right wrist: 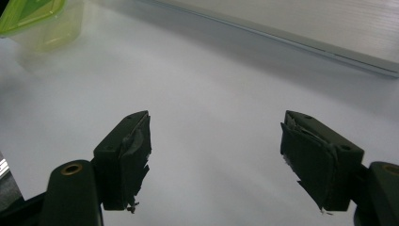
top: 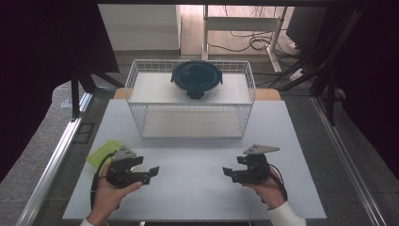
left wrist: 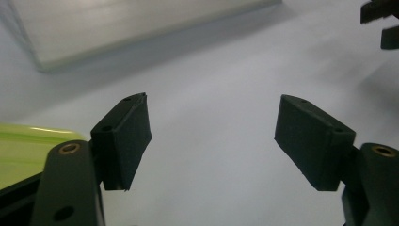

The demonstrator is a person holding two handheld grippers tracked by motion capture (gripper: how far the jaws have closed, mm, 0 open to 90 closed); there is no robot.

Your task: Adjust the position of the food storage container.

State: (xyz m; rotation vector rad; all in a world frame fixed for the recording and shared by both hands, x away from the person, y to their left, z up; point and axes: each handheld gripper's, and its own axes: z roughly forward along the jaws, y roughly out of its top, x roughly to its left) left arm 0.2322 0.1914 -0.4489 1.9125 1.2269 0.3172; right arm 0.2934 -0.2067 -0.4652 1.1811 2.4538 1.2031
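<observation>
A round glass container with a dark blue lid (top: 196, 77) stands on the upper shelf of a white wire rack (top: 141, 106) at the back of the table. A small container with a yellow-green lid (top: 101, 153) sits at the table's left edge, just behind my left hand; it also lies at the left in the left gripper view (left wrist: 28, 150). My left gripper (top: 152, 171) (left wrist: 211, 136) hangs open above the bare tabletop, nothing between its pads. My right gripper (top: 227, 172) (right wrist: 216, 150) is open and empty too, facing the left one across the front of the table.
The white table (top: 197, 193) has bare room between the two grippers and in front of the rack. The rack's lower shelf (right wrist: 306, 23) lies ahead of the right gripper, with the green-lidded container (right wrist: 37, 19) farther off. Metal rails run along both table sides.
</observation>
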